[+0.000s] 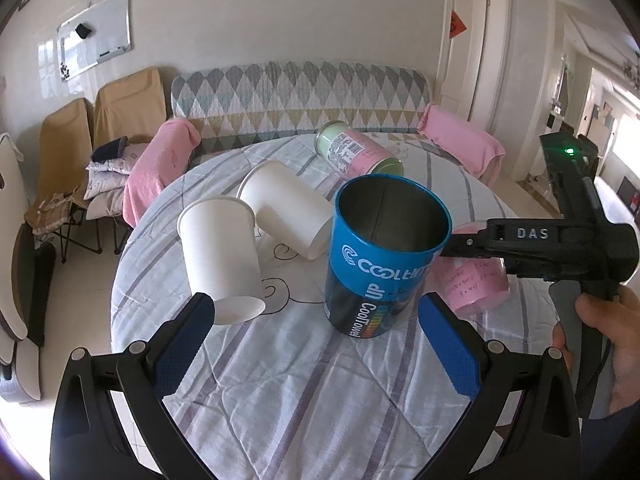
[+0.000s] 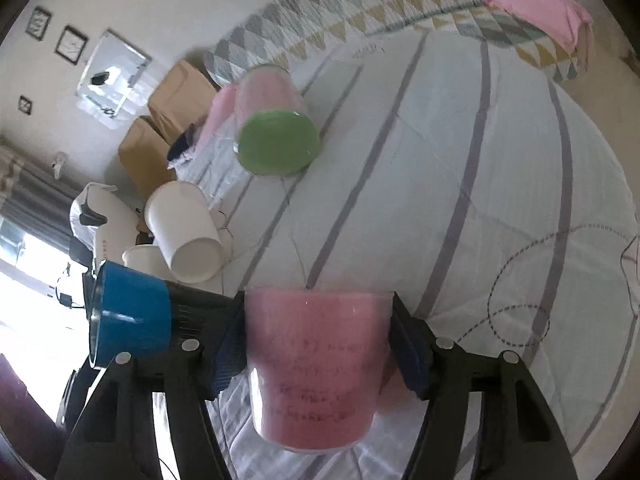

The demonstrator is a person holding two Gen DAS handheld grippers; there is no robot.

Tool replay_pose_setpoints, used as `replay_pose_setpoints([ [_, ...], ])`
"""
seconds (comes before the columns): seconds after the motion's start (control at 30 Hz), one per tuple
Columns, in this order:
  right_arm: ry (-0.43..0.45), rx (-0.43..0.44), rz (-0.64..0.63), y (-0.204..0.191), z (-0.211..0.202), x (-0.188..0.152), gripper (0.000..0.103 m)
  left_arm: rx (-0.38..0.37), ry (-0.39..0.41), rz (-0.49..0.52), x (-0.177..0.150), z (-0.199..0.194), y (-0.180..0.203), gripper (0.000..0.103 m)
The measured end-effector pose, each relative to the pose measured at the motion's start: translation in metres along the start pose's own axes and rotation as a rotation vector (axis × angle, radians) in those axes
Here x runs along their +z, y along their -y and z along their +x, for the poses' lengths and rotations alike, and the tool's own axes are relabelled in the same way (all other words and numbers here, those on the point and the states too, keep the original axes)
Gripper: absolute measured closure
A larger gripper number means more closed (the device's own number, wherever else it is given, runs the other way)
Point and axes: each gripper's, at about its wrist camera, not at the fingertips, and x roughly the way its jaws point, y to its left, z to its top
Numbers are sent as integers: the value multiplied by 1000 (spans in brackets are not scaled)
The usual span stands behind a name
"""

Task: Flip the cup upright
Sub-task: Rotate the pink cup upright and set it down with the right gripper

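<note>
My right gripper (image 2: 318,344) is shut on a pink cup (image 2: 316,372) with handwriting on it, its mouth toward the table's far side. In the left wrist view the right gripper (image 1: 472,246) holds that pink cup (image 1: 478,284) behind a blue tin (image 1: 380,256), which stands upright with its mouth open. My left gripper (image 1: 316,326) is open and empty in front of the tin. A white paper cup (image 1: 222,252) stands by the left finger (image 1: 184,344). A second white cup (image 1: 286,210) lies on its side behind it.
A pink can with a green bottom (image 2: 276,124) lies on its side at the far part of the round table (image 1: 280,380), which has a striped cloth. A sofa (image 1: 296,96) with pink towels and folding chairs (image 1: 68,152) stand beyond the table.
</note>
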Motion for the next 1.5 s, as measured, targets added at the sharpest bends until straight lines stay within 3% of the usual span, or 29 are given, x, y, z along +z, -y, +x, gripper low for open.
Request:
replay_pose_setpoints([
  [0.2,174,26,-135,-14,-25,-13,37,3,3,-1,0,-1,0,0],
  [0.57,351,-146,-406,-42,-35,-66,36,28,-2,11,-11,-8,2,0],
  [0.9,372,-213,-486,-56,-45,-93,35,55,-11,-3,-18,-15,-3,0],
  [0.97,379,-224,-490,-58,-49,-97,20,58,-2,-4,-18,-20,-3,0],
  [1.1,356,-237,-468,-64,-60,-98,20,61,20,-7,-19,-30,-1,0],
  [1.5,395,-436,-493,-99,-108,-110,17,90,118,5,-16,-73,14,0],
])
